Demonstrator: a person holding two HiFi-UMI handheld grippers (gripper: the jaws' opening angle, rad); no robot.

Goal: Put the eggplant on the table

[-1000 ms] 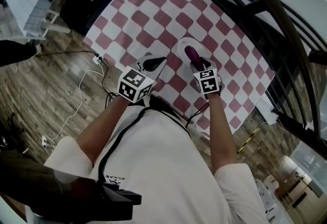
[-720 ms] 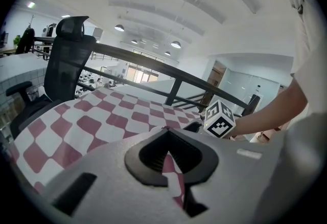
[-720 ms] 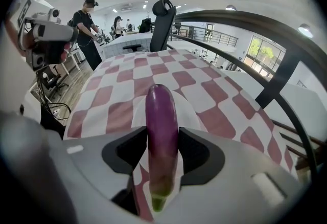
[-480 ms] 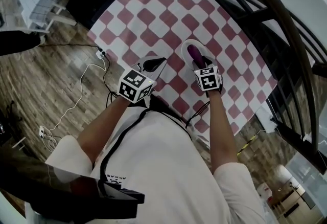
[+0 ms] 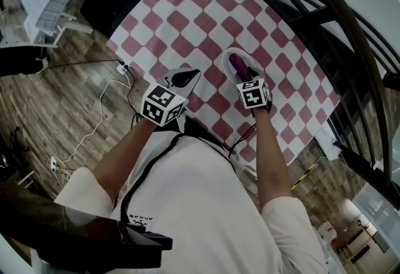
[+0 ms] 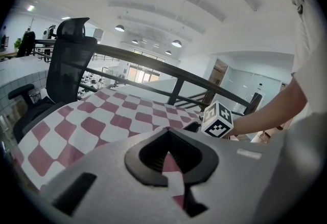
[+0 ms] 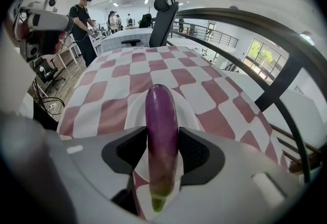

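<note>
Setting: an open office mezzanine with a wood floor [image 5: 56,110], a dark railing [image 5: 325,22] along the far side and an office chair [image 7: 164,18] at the far end of the table. The table [image 5: 187,16] is covered by a red-and-white chequered cloth and carries a white plate [image 5: 226,55].

Right gripper [image 7: 162,149]: fingers closed on the eggplant [image 7: 162,126], gripping it near the green stem end. The purple body runs lengthways out past the fingertips. The eggplant sits over the plate, angled steeply down. Whether its far end touches the plate cannot be determined.

Left gripper [image 5: 190,74]: fingers drawn narrow, tips meeting, nothing between them. It hangs over the near part of the cloth, apart from the plate, and appears to be on standby.

Assessment: the stem-end grip leaves the body free to be laid flat. The eggplant is not yet on the cloth, and bare cloth beside the plate is the likely set-down area.
</note>
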